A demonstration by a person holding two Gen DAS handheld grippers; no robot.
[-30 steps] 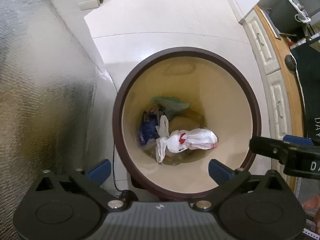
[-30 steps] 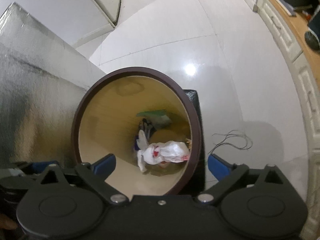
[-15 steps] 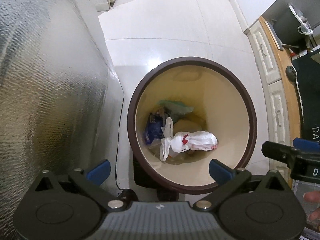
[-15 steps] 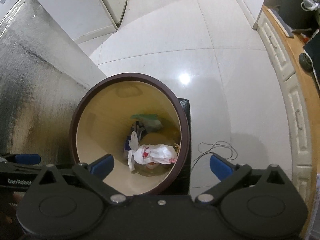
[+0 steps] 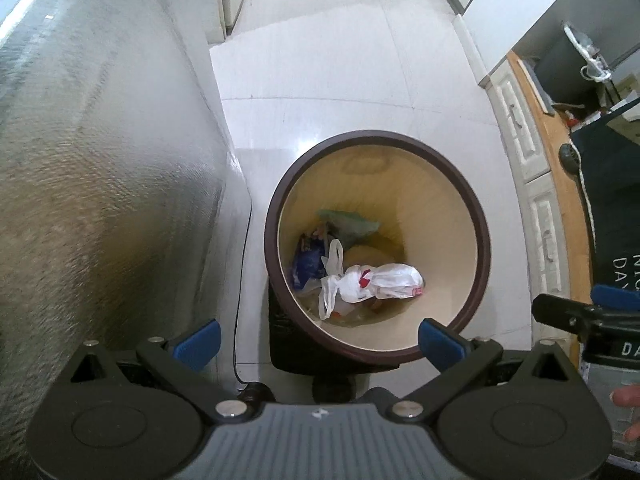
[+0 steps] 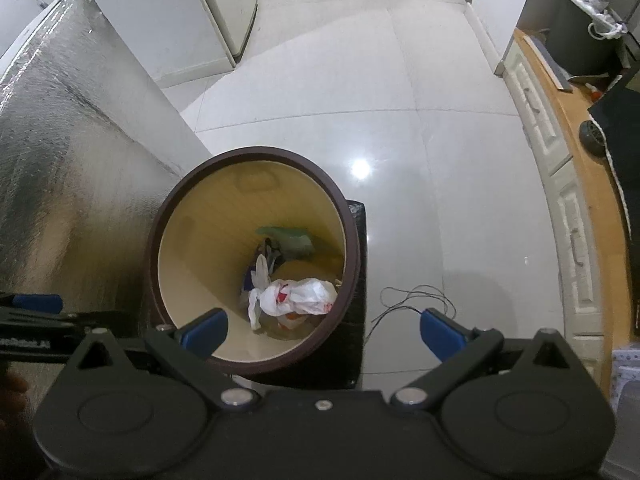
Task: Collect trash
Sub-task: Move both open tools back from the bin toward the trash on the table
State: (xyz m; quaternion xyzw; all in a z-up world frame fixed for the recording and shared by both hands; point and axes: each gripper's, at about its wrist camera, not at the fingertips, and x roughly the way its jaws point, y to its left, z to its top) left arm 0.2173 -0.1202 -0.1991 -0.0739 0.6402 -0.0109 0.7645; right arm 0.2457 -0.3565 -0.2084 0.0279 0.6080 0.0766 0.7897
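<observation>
A round trash bin with a dark brown rim and cream inside stands on the white floor; it also shows in the right wrist view. At its bottom lie a knotted white plastic bag, a green bag and a blue wrapper. My left gripper is open and empty, high above the bin's near edge. My right gripper is open and empty, above the bin's near right edge.
A silver foil-covered block stands left of the bin. White drawers under a wooden counter run along the right. A thin wire lies on the floor right of the bin. A black base sits under the bin.
Both grippers have risen and pulled back from the bin, which looks smaller and farther. Both stay open and empty. The trash in the bin has not moved.
</observation>
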